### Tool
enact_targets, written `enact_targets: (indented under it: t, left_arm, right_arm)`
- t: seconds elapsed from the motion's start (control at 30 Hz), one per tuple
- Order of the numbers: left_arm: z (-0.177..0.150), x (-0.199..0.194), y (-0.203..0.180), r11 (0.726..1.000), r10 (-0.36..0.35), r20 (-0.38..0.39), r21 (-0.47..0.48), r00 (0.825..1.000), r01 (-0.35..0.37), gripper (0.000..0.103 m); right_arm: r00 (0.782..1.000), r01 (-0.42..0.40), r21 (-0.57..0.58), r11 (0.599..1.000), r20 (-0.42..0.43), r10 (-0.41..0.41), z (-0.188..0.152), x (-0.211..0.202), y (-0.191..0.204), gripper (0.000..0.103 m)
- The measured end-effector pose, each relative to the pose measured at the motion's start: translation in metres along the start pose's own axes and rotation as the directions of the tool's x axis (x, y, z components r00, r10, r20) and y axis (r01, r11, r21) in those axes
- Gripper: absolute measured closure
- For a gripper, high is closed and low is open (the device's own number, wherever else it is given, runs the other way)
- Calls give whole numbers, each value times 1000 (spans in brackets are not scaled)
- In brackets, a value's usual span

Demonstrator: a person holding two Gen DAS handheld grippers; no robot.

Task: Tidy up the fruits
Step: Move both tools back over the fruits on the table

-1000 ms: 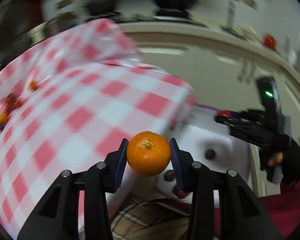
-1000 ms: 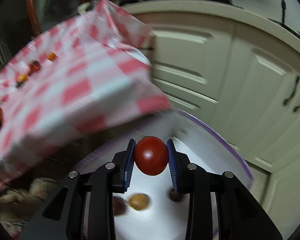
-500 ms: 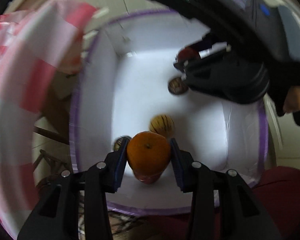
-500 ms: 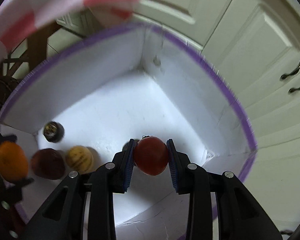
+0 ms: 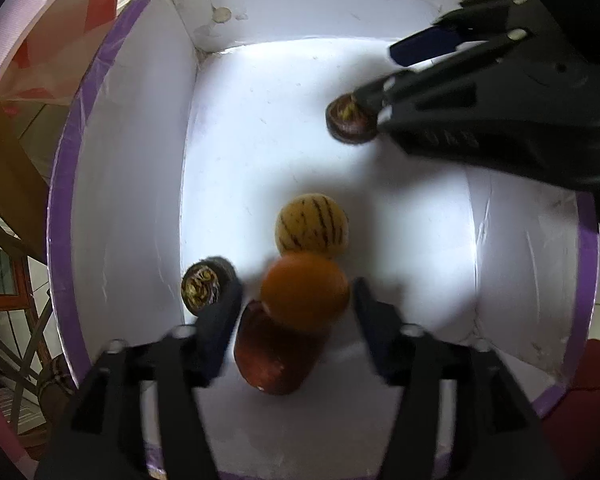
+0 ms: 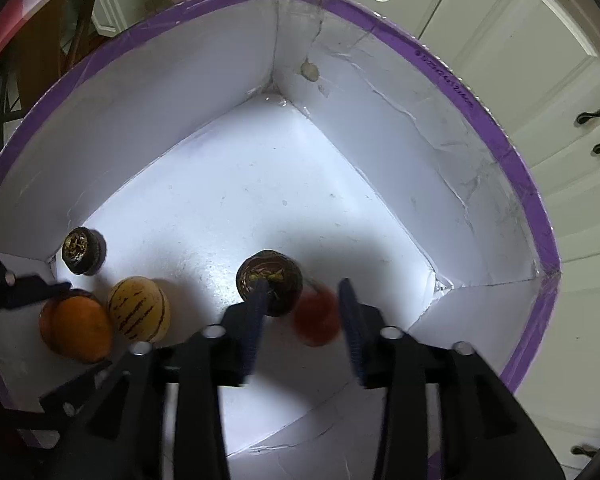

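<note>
The orange [image 5: 305, 292] sits between the spread fingers of the left gripper [image 5: 298, 300], with clear gaps on both sides, so that gripper is open and grips nothing. The fruit lies over a dark red fruit [image 5: 274, 356] at the near edge of the box floor, just near of a yellow striped fruit [image 5: 312, 226]. A small dark round fruit [image 5: 204, 286] lies just left of the left finger, against the box's left wall.

In the right wrist view the red tomato [image 6: 316, 314] is blurred between the parted fingers of the right gripper [image 6: 302, 304], close to the right finger; it seems to touch neither, though the blur makes that uncertain. This gripper is open too. Another dark round fruit [image 6: 270, 280] lies by its left finger.

All of them sit inside a white box with a purple rim [image 6: 496, 136]. The far half of the floor and the far corner are bare. White cabinet doors [image 6: 500, 40] stand beyond the box's right side.
</note>
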State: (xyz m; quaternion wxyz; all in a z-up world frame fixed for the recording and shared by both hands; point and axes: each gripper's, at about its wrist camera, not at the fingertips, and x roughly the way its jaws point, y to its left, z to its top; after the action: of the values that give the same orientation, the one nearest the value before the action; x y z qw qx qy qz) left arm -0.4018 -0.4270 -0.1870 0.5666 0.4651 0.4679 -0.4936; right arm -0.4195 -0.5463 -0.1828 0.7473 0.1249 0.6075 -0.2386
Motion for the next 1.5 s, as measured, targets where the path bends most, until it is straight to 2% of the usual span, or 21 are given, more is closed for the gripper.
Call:
enact_targets:
  t: [0.1,0.17,0.23,0.33,0.43,0.47,0.57,0.63,0.67,0.7,0.73,0.77,0.83,0.9,0.97,1.07,1.2,1.27,1.33,1.43,1.5]
  left_arm:
    - [-4,-13,-1,1000,5,47,8,999,-6,29]
    - [-7,-28,-4,999,16,113,27,994,-19,28]
    - [-14,-54,-10,998,29,224,53,974,-42,28]
    - [-28,-103,-19,990,61,437,88,897,-110,19]
    - [-54,-159,-16,982,119,641,36,758,-185,9]
    - [-61,-173,-11,981,138,679,6,721,-194,7]
    - [-83,-217,27,975,218,749,-142,626,-170,2]
    - [-97,-238,57,952,305,757,-265,578,-156,2]
    - [-106,-249,74,934,348,751,-329,561,-139,2]
    - [-120,-260,98,909,392,737,-404,550,-107,2]
    - [-134,-267,123,880,427,717,-470,551,-70,2]
    - [-143,-268,142,858,448,701,-511,556,-47,2]
    - [-168,-275,189,782,516,639,-623,570,-11,2]
    - [-195,-279,231,692,590,560,-722,582,-6,2]
    - [-216,-275,269,611,639,484,-791,598,-12,2]
    - [-258,-271,334,453,700,340,-891,627,-22,2]
    - [-307,-269,393,290,705,235,-957,670,30,2]
    - [-321,-266,418,235,710,209,-970,673,54,2]
    - [-339,-263,447,161,711,165,-984,683,70,2]
    - [-356,-256,479,77,708,137,-990,693,116,2]
    - [-366,-248,499,20,698,119,-989,706,147,2]
  right_arm:
    - [1000,-3,16,1000,11,3,-2,-5,-3,36]
    - [1000,20,16,1000,21,-20,-1,-13,-5,35]
    - [999,32,22,999,41,-32,5,-27,-6,29]
    - [992,41,33,999,120,-45,12,-62,-13,28]
    - [970,46,35,998,236,-53,21,-104,-12,26]
    - [956,46,36,998,289,-54,23,-120,-10,24]
    - [879,16,41,999,475,-34,25,-175,2,16]
    - [785,-48,29,998,620,20,23,-211,12,16]
    - [728,-99,15,995,683,62,23,-228,22,16]
    - [694,-135,-1,991,713,95,26,-239,28,16]
    - [671,-166,-20,986,730,128,32,-249,34,16]
    - [663,-195,-39,980,731,161,39,-253,44,16]
    - [682,-234,-92,968,694,231,58,-255,69,16]
    - [699,-248,-132,960,662,272,73,-257,103,16]
    - [697,-266,-178,947,643,317,89,-258,133,16]
    - [697,-268,-249,931,617,366,99,-252,181,16]
    - [709,-252,-326,911,579,403,124,-245,245,16]
    - [722,-288,-343,894,536,438,145,-235,276,16]
    - [719,-329,-355,875,506,476,159,-230,301,16]
    - [716,-364,-380,850,470,517,178,-224,334,16]
    - [726,-382,-375,844,444,526,193,-217,356,16]
